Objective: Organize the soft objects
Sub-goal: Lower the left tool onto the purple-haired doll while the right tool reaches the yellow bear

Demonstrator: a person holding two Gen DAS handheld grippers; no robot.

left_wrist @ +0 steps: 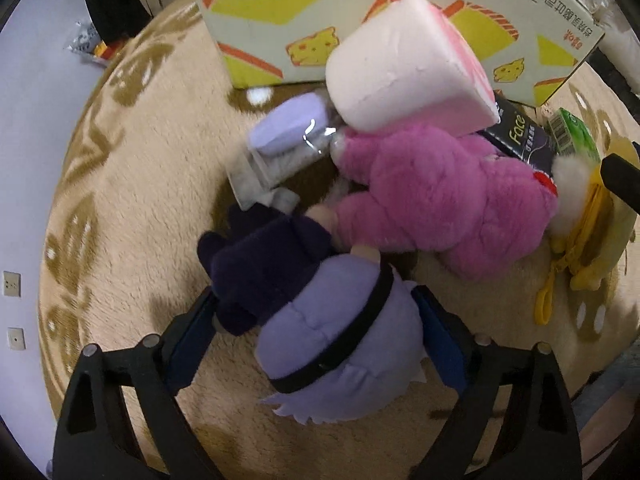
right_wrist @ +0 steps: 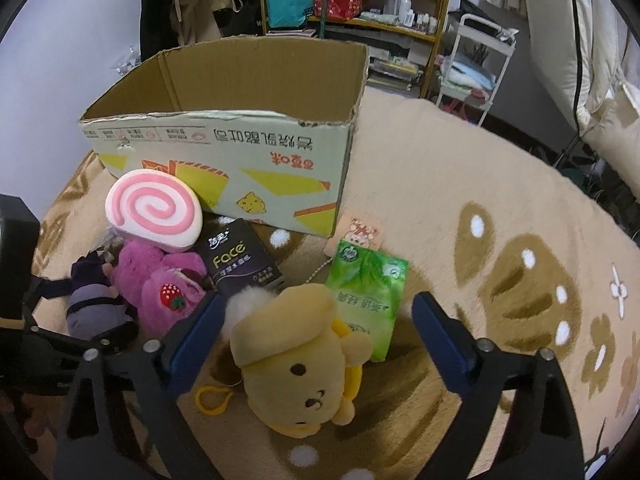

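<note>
Item 1: purple doll (left_wrist: 320, 312), lying on the rug (left_wrist: 132, 200) in front of the cardboard box (right_wrist: 224, 136), head toward the camera. The left gripper (left_wrist: 320, 328) sat closed around its head, both pads touching the fabric.

Item 2: yellow bear plush (right_wrist: 296, 364), also in front of the box, beside the green tissue pack (right_wrist: 368, 292). The right gripper (right_wrist: 316, 340) stood open, straddling it without contact.

Item 3: pink plush (left_wrist: 440, 200) and swirl cushion (right_wrist: 154, 210), nearer the box, touching each other.

Handling note: squeezing deep into the doll's stuffing before lifting over the box rim would likely prevent slipping; nothing showed inside the box yet.
</note>
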